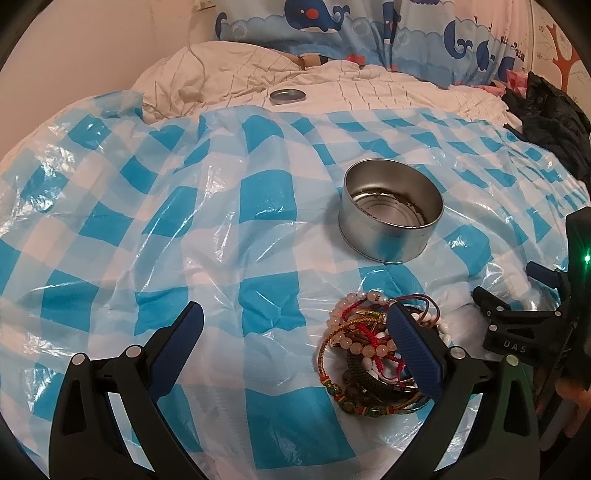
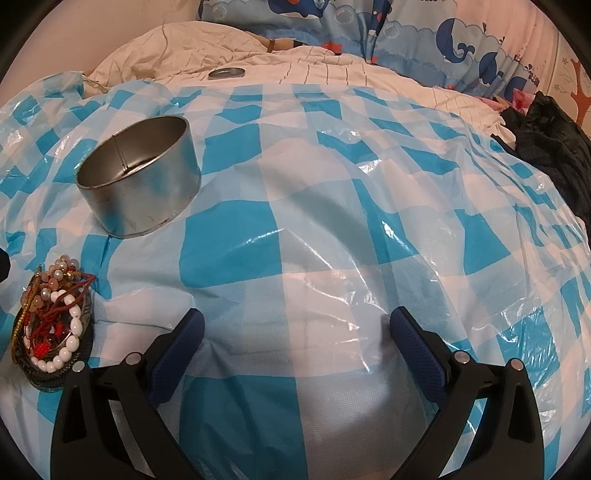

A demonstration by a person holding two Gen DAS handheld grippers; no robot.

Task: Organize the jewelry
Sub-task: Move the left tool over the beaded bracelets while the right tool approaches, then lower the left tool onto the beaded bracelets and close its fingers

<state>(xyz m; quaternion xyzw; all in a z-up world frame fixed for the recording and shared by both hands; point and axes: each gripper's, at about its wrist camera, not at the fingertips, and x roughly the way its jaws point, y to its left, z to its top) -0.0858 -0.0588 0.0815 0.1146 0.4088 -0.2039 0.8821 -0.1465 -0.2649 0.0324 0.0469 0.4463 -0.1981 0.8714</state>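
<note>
The only legible writing is "DAS", in pale letters on the black body of the right gripper [image 1: 517, 317], which enters the left wrist view at about 3 o'clock with a green light glowing just above it.

The left gripper [image 1: 295, 325] stands wide, its blue-padded fingers [image 1: 415, 350] spread far apart and holding nothing. Its right-hand finger lies over the pile of bracelets [image 1: 369, 350]; whether the pad presses on the beads or only passes in front of them cannot be told. The right gripper [image 2: 295, 328] is likewise spread wide and holds nothing, with only the blue-and-white checked plastic sheet [image 2: 332, 184] between its fingers.

The bracelets sit in a tangled heap on the checked sheet: pale pink and white beads, red cord, a gold-and-red woven band, a dark braided band. In the left wrist view they lie at about 5 o'clock; in the right wrist view the same heap [image 2: 51, 325] is at 8 o'clock, well clear of that gripper's fingers.

The round metal tin [image 1: 391, 210] stands upright and uncovered at 1 o'clock from the heap, near but apart. Its lid [image 1: 288, 96] lies on the cream quilt [image 1: 388, 92] at 12 o'clock, before whale-print bedding [image 1: 332, 22].
</note>
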